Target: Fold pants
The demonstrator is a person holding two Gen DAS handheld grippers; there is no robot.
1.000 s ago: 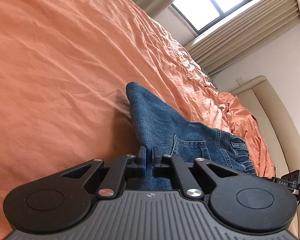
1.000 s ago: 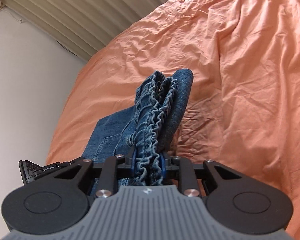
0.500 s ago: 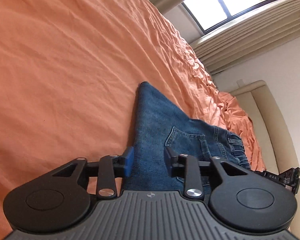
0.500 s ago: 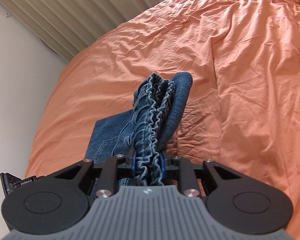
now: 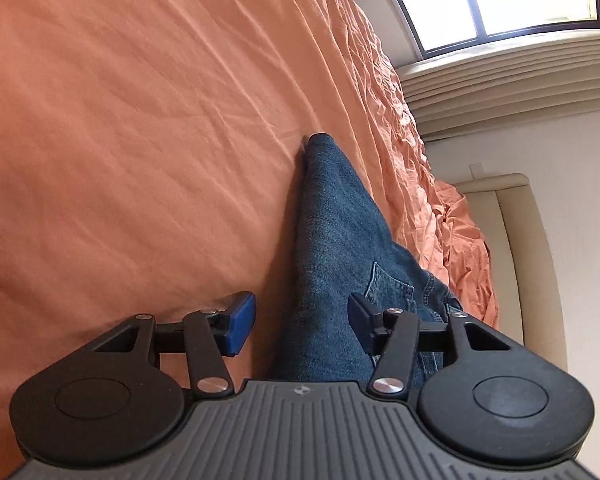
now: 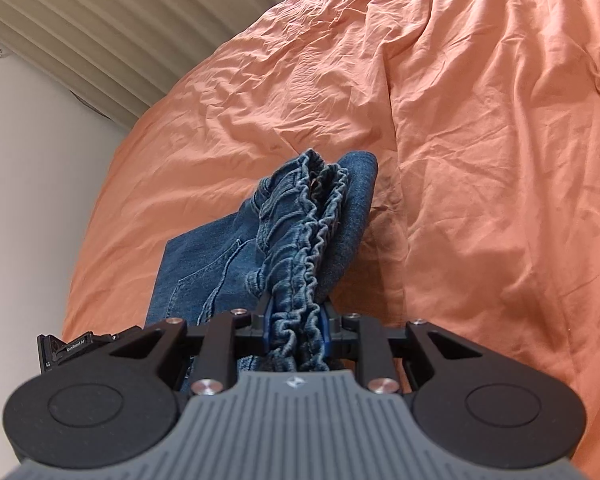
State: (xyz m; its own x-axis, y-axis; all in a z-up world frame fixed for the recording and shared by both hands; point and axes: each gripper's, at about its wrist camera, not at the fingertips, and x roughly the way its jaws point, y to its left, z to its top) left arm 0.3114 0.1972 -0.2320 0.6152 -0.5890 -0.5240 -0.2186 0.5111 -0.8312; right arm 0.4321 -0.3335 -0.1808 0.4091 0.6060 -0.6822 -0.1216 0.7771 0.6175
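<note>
Blue denim pants [image 5: 336, 240] lie folded on the orange bed sheet [image 5: 120, 140]. In the left wrist view my left gripper [image 5: 302, 326] is wide open, its blue pads on either side of the denim, not gripping it. In the right wrist view my right gripper [image 6: 294, 320] is shut on the bunched elastic waistband [image 6: 304, 236] of the pants [image 6: 204, 272] and holds it a little above the sheet [image 6: 480, 160]. A back pocket shows in both views.
A beige headboard [image 5: 520, 248] and white wall stand at the right of the left wrist view, a window [image 5: 500, 4] beyond. Pleated blinds [image 6: 80, 20] fill the upper left of the right wrist view. The left gripper's body [image 6: 80, 350] shows at lower left.
My left gripper has opened and let go of the denim, which now lies flat on the sheet. My right gripper still holds the waistband, shifted slightly.
</note>
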